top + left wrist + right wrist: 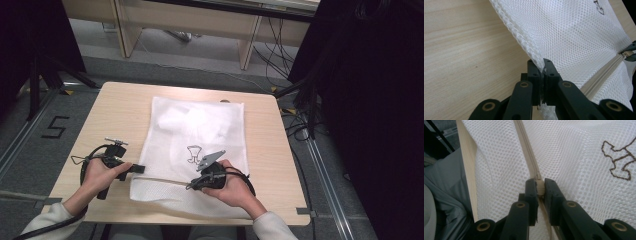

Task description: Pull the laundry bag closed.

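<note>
I see the white mesh bag (192, 145) lying in the middle of the table (115, 115), with bare wood at the left and right of the frame. My left gripper (543, 72), at lower left in the high view, is closed on the bag's left edge. My right gripper (539, 188), lower centre, is closed on the zipper pull (539, 187). Both hands lie low, pointing inward.
</note>
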`<state>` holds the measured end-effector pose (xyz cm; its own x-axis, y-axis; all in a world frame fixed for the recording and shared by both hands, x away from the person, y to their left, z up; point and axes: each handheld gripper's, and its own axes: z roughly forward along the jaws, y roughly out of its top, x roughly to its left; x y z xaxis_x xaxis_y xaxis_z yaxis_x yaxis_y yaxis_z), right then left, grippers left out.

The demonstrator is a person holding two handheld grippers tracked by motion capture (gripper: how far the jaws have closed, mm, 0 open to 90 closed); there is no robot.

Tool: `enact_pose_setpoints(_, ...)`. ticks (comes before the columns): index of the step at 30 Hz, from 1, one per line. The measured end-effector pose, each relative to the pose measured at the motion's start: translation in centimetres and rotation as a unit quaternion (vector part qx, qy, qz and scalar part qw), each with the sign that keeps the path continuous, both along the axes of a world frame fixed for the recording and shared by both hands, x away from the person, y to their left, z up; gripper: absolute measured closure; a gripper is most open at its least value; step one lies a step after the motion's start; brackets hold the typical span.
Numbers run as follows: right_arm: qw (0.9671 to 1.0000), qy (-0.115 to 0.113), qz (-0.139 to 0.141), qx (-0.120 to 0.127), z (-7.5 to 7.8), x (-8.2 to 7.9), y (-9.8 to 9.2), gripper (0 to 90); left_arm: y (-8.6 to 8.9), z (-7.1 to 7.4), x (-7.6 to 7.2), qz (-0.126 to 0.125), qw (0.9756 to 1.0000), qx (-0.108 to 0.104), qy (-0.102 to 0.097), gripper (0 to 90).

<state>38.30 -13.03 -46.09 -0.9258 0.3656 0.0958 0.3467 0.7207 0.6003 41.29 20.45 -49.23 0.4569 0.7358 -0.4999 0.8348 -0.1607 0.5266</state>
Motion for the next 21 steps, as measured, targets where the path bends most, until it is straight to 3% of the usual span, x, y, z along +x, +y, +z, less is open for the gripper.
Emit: enact_pose_setpoints(21, 1.0000, -0.001, -0.003, 0.004, 0.11, -0.07, -0.41, 82.4, -0.01, 0.02, -0.01, 0.001, 1.0000, -0.002, 0.000, 85.4)
